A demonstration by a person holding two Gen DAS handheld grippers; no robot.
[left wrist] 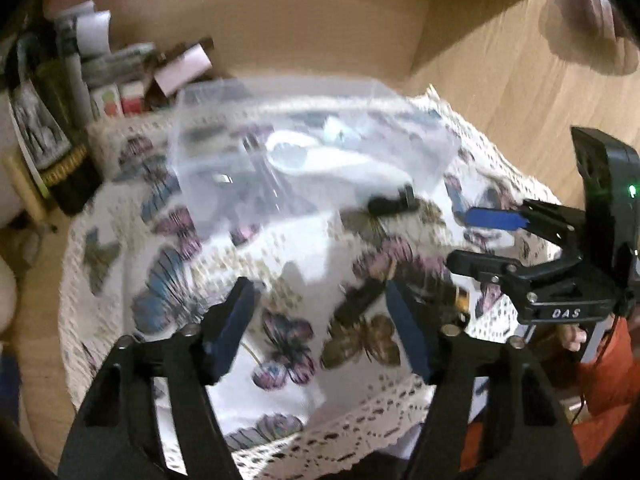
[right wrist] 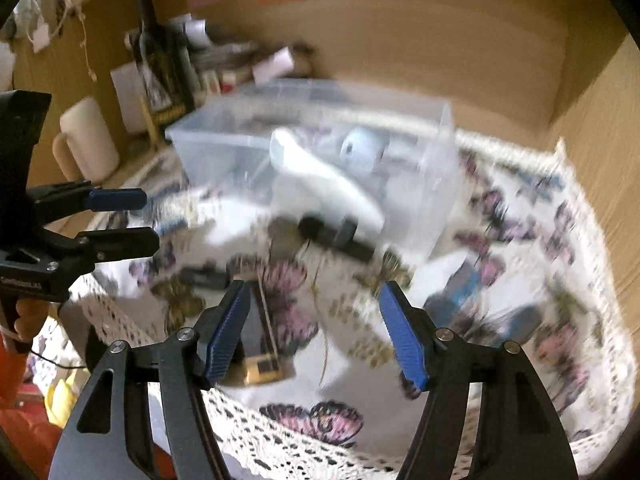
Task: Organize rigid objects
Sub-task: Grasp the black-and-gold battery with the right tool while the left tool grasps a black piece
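One clear plastic bin [right wrist: 320, 140], one butterfly tablecloth [right wrist: 540, 280], one mug [right wrist: 86, 140].

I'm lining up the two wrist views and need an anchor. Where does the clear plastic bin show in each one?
Left wrist view: the clear plastic bin sits upper centre, on the butterfly tablecloth.
Right wrist view: the bin is upper centre, slightly left, with a cream mug further left.
Shared landmark: the white curved object inside the bin.

Clear bin [right wrist: 248, 148] holding white handle [right wrist: 320, 176], upright
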